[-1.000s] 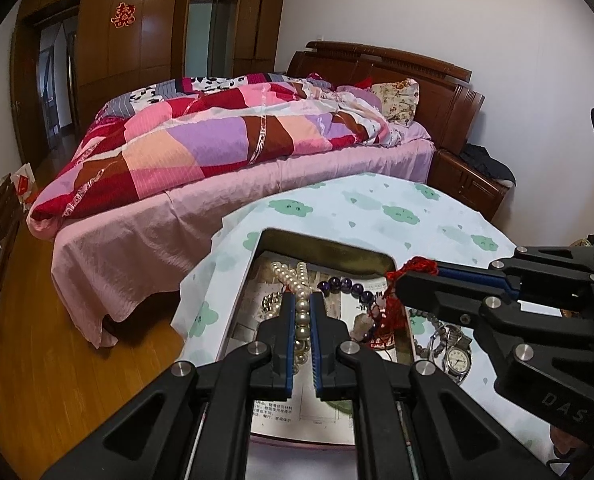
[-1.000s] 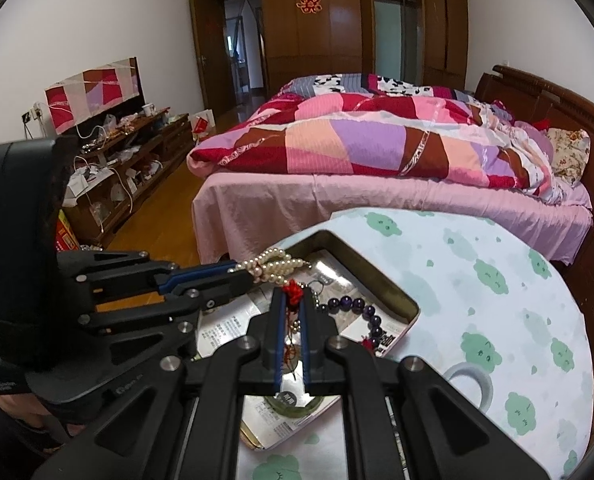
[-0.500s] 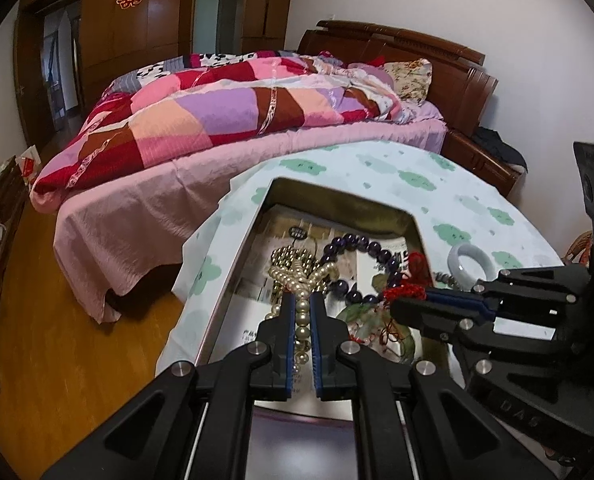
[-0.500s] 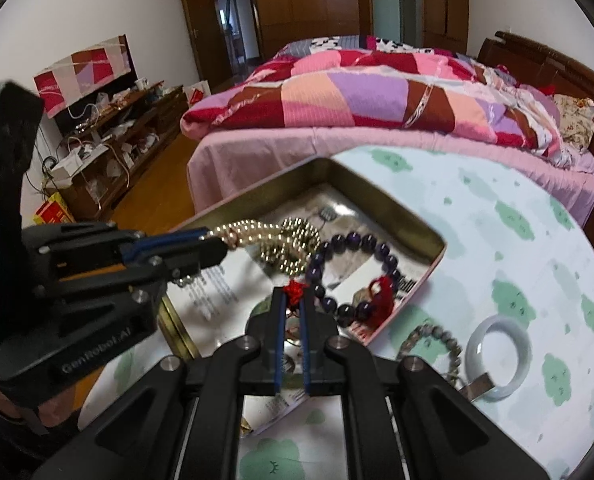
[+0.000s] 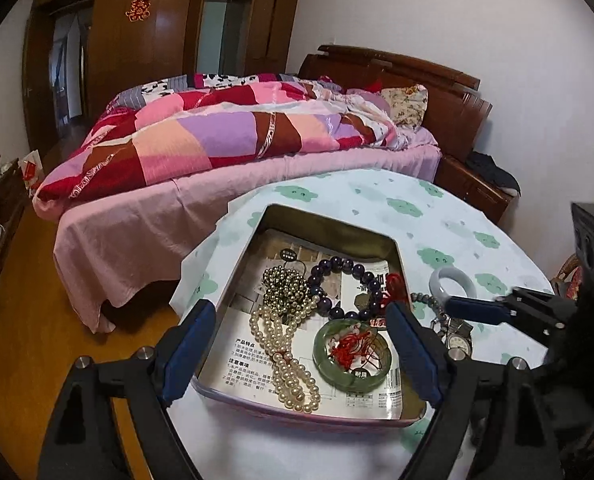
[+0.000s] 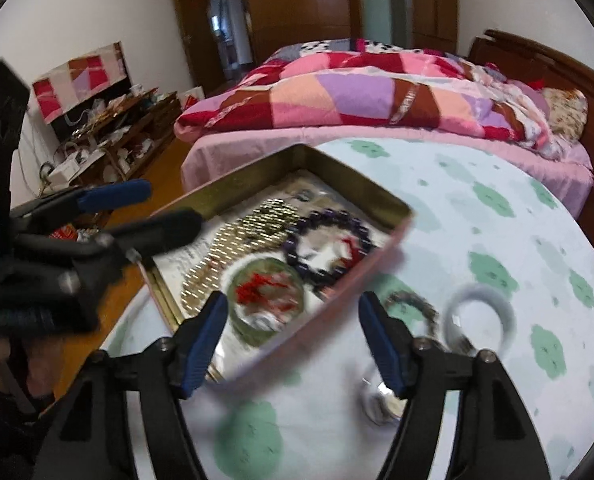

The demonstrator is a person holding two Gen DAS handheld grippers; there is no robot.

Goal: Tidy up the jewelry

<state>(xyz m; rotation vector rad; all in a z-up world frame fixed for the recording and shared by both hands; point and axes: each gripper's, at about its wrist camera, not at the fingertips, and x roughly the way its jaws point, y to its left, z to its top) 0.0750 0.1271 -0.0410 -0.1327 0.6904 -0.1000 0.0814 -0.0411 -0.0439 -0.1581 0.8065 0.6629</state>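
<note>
Two tongs, left gripper and right gripper, jaws just opened wide, nothing between them, metal tin below holding pearl necklace, green bangle, purple bead bracelet, printed Chinese leaflet, text too small to read, white bangle and what looks like a watch beside the tin on the table.

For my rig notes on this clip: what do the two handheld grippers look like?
Both the left gripper and the right gripper are matte black plastic, built of angular linkage arms joined by round silver bolts. Blue pads line the jaws. No cables or sleeves are visible, and no marking is legible.
</note>
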